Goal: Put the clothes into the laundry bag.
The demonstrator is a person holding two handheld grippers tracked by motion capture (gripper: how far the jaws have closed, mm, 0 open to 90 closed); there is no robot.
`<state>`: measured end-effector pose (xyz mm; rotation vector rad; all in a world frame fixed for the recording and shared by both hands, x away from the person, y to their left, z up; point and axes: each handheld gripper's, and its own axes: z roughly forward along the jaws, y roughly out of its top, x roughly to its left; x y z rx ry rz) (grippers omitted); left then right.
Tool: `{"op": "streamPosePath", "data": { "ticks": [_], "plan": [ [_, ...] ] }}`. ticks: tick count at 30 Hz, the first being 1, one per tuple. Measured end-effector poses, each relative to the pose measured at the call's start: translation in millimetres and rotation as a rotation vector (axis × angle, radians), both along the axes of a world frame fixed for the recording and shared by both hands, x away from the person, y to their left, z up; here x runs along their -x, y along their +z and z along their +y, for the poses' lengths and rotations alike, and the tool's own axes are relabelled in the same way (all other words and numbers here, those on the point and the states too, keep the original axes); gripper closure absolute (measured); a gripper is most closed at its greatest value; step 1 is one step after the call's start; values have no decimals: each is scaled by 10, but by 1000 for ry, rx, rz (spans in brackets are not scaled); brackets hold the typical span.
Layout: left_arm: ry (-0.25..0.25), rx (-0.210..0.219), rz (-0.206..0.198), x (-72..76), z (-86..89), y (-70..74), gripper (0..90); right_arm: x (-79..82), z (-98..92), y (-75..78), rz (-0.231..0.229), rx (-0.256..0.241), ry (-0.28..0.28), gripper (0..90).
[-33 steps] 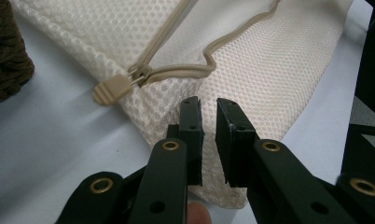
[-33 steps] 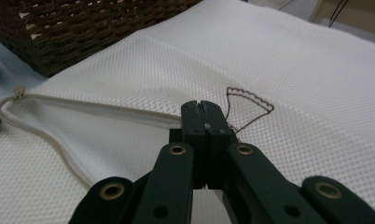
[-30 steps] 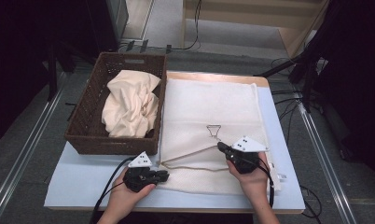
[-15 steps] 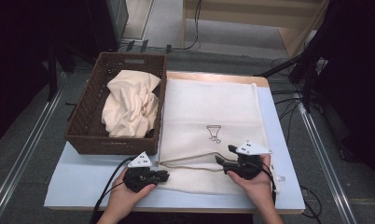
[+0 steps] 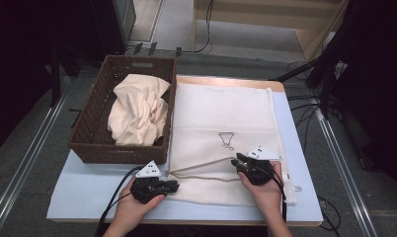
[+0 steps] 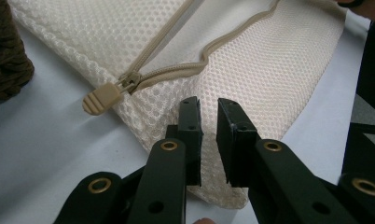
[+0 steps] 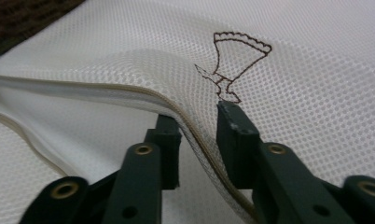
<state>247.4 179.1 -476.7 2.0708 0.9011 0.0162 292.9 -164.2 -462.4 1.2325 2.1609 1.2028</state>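
Large cream mesh laundry bag (image 5: 221,123) lies flat on the pale blue table top (image 5: 88,197), long axis running from the near edge away to the far edge, zipper opening at the near end, just right of the basket. Left gripper (image 5: 173,185) sits at the bag's near left corner, jaws a narrow gap apart with the mesh corner between them, not clamped tight; beige plastic zipper pull (image 6: 100,99) lies just left of the jaws, pointing away from the bag onto the table. Right gripper (image 5: 236,163) has jaws partly open, straddling the raised upper zipper edge (image 7: 143,95), fabric lifted into a ridge. Brown embroidered emblem (image 7: 234,63) just beyond. Farther left, dark brown woven wicker basket (image 5: 90,123) holds crumpled cream cloth (image 5: 137,108).
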Motion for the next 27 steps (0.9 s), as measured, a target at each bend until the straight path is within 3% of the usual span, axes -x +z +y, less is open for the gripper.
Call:
{"op": "streamPosePath", "data": {
  "ticks": [3, 6, 9, 11, 16, 21, 24, 27],
  "plan": [
    [-5, 34, -15, 28, 28, 38, 717, 28, 4, 34, -18, -9, 21, 809],
    [13, 109, -13, 57, 73, 123, 571, 42, -13, 38, -22, -17, 25, 838],
    [64, 143, -58, 91, 101, 270, 396, 48, -50, 44, -16, -41, 22, 843],
    [92, 165, -84, 105, 126, 374, 356, 54, -57, 42, -8, -66, 18, 841],
    [126, 156, -138, 134, 161, 578, 138, 77, -36, 17, -6, -66, 22, 841],
    [89, 215, -149, 149, 198, 826, 17, 93, -60, 34, -3, -82, 20, 841],
    [124, 181, -186, 107, 222, 1004, 3, 95, -62, 28, -4, -83, 24, 841],
    [179, 176, -201, -1, 307, 1120, 3, 98, -56, 32, -4, -86, 24, 841]
  ]
}}
